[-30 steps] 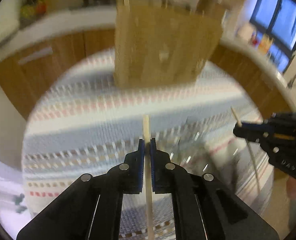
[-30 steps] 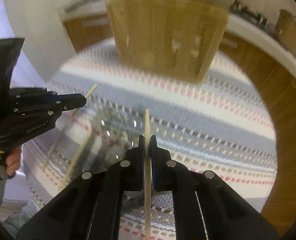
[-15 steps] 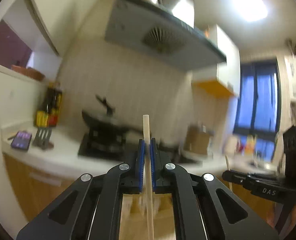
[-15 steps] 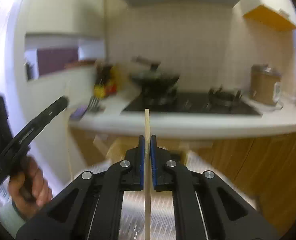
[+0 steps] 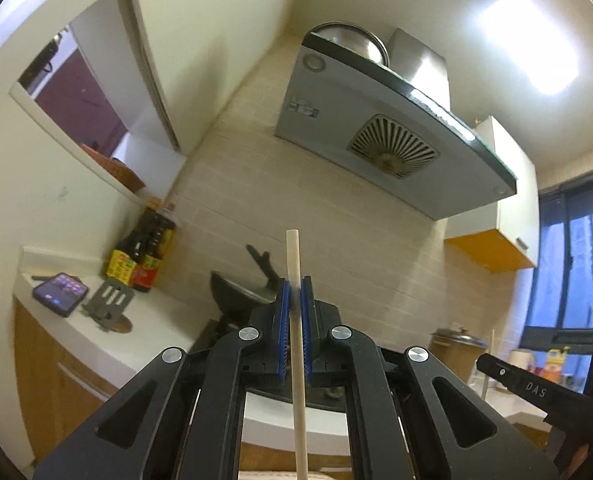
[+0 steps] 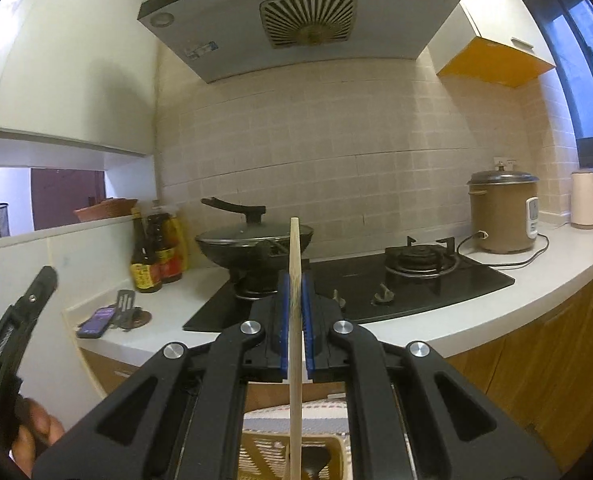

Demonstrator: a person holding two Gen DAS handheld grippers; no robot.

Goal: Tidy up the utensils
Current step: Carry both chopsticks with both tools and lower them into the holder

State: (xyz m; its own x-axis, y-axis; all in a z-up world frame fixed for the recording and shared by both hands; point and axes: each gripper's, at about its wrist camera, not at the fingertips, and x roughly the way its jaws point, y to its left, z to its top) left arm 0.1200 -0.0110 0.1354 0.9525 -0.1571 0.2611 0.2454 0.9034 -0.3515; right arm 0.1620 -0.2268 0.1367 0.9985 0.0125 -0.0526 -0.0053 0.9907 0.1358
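Note:
My left gripper [image 5: 293, 292] is shut on a pale wooden chopstick [image 5: 296, 344] that stands upright between its blue pads and reaches above them. My right gripper [image 6: 294, 288] is shut on a second wooden chopstick [image 6: 295, 332], also upright. Both grippers are tilted up, facing the kitchen wall. Below the right gripper a yellow slotted utensil holder [image 6: 264, 456] shows, with a dark spoon [image 6: 314, 462] in it, on a striped cloth [image 6: 292, 416]. The right gripper shows at the right edge of the left wrist view [image 5: 536, 388]; the left one at the left edge of the right wrist view [image 6: 16, 320].
A white counter [image 6: 476, 300] runs along the tiled wall with a black gas hob [image 6: 416, 276], a lidded wok [image 6: 252, 240], sauce bottles [image 6: 156, 252], a phone [image 6: 96, 322], a rice cooker [image 6: 502, 212] and a kettle [image 6: 584, 204]. A range hood [image 6: 296, 12] hangs above.
Both grippers have tilted up from the striped table and wooden holder to face the wall and hood. Each still holds its chopstick.

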